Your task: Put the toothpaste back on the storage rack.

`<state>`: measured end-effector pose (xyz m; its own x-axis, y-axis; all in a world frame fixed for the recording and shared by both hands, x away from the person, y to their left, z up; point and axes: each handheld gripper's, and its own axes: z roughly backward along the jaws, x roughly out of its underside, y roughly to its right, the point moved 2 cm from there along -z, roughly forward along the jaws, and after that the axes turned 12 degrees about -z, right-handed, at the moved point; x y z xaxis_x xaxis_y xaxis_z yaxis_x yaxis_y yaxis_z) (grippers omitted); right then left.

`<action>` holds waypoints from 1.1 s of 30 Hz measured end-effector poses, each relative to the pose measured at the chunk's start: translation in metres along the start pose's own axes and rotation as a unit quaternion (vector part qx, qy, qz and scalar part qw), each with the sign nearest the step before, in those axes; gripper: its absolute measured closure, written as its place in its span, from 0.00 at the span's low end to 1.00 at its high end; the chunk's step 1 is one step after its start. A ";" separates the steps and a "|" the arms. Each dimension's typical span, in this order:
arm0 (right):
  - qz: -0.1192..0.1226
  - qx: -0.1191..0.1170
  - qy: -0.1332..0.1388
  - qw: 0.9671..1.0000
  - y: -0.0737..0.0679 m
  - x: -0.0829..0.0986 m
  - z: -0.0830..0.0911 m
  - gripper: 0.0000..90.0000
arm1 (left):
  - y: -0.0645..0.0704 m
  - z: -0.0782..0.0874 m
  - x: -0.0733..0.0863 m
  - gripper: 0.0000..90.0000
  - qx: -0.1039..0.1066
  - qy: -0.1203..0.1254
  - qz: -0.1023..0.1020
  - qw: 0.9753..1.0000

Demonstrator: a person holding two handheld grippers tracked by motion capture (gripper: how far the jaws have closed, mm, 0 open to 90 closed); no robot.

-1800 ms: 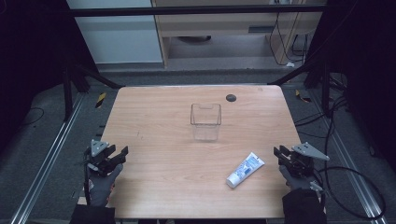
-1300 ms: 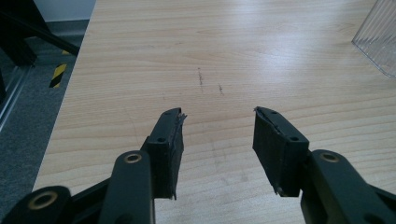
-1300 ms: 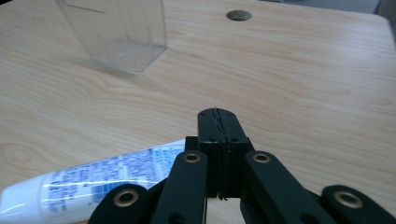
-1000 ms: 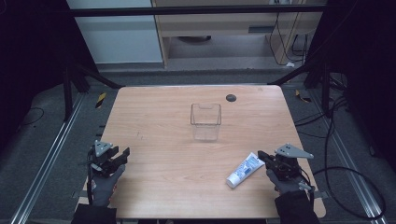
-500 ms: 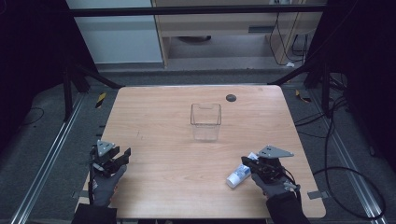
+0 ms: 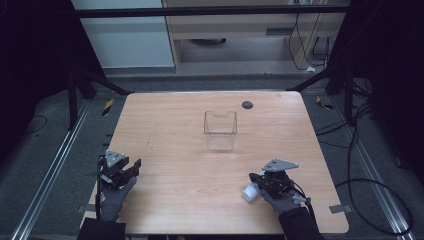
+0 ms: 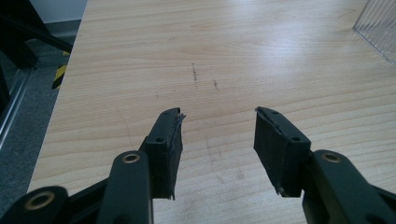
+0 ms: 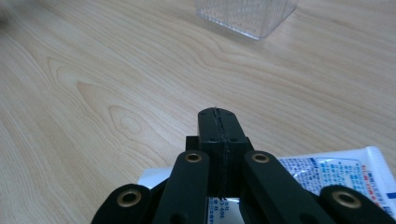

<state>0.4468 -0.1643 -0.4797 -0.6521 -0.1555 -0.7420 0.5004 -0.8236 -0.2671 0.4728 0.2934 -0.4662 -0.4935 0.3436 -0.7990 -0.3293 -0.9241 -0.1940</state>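
At five o'clock, right gripper (image 6: pixel 261 181) has slid over tube (image 6: pixel 249 192), jaws pressed together, ungripped; left gripper (image 6: pixel 131 167) spread, idle.

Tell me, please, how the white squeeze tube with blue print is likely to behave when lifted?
The white squeeze tube with blue print looks flat and soft-walled, so it probably sags or dents under the right gripper. Its glossy skin may slip. Lying flat, it seems unlikely to roll.

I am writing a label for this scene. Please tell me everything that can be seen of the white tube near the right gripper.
The tube is white and flat, of plastic by its look, with blue printed text and a white cap end. It lies on the wooden table at the near right. The right gripper, jaws together, is above it; whether they touch cannot be told.
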 end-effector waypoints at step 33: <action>0.018 -0.003 -0.045 0.999 -0.003 0.007 -0.008 1.00 | 0.001 -0.001 0.001 0.56 0.001 -0.007 -0.006 1.000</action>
<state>0.4456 -0.1587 -0.4897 -0.6825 -0.2338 -0.6925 0.5276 -0.8133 -0.2454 0.4732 0.2924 -0.4675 -0.5008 0.3566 -0.7887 -0.3367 -0.9197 -0.2021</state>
